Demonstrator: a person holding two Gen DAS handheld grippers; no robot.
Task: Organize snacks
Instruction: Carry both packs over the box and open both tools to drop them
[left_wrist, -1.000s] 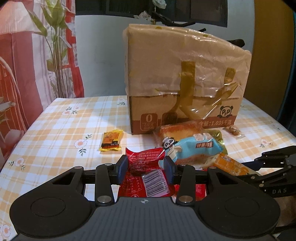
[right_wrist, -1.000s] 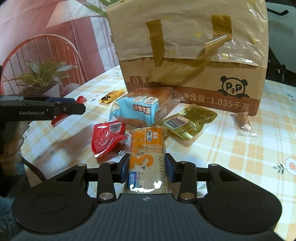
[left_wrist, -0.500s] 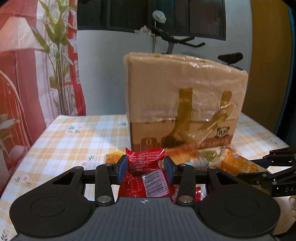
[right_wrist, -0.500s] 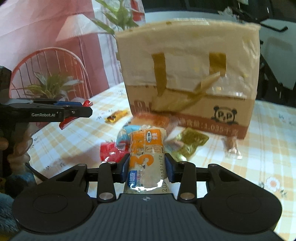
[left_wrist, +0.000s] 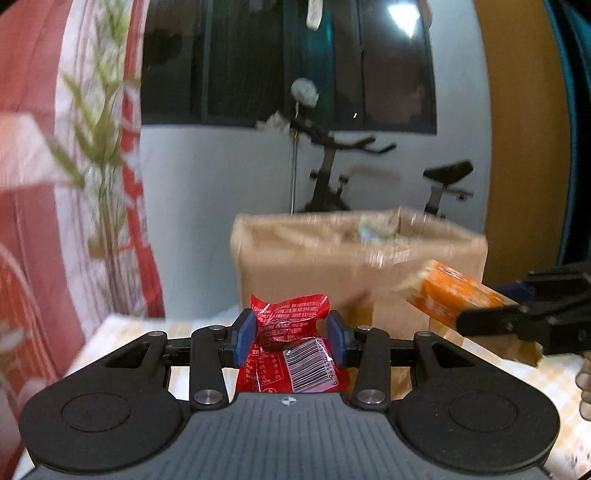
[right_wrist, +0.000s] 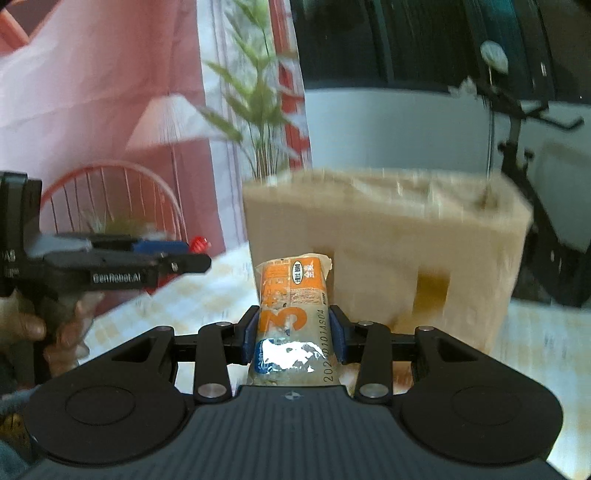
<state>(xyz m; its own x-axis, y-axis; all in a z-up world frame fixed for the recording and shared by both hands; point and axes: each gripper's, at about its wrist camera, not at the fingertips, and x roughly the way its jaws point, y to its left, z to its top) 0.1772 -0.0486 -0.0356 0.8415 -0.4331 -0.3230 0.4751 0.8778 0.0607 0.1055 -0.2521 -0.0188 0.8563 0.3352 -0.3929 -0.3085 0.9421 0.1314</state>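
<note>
The left gripper (left_wrist: 291, 341) has its fingers (left_wrist: 244, 341) clenched on a red snack packet (left_wrist: 291, 347). The right gripper (right_wrist: 294, 336) grasps an orange snack pack (right_wrist: 293, 306) between its fingers (right_wrist: 250, 334). Both packs are above the desk (right_wrist: 535, 339), with the cardboard box (left_wrist: 354, 266) at twelve o'clock.

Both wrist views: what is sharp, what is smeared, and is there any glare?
Left wrist view: the left tool and its red packet are sharp; the cardboard box and plant are smeared. Right wrist view: the right tool and orange packet are crisp, with white glare low on the wrapper; the box behind is motion-blurred.
</note>
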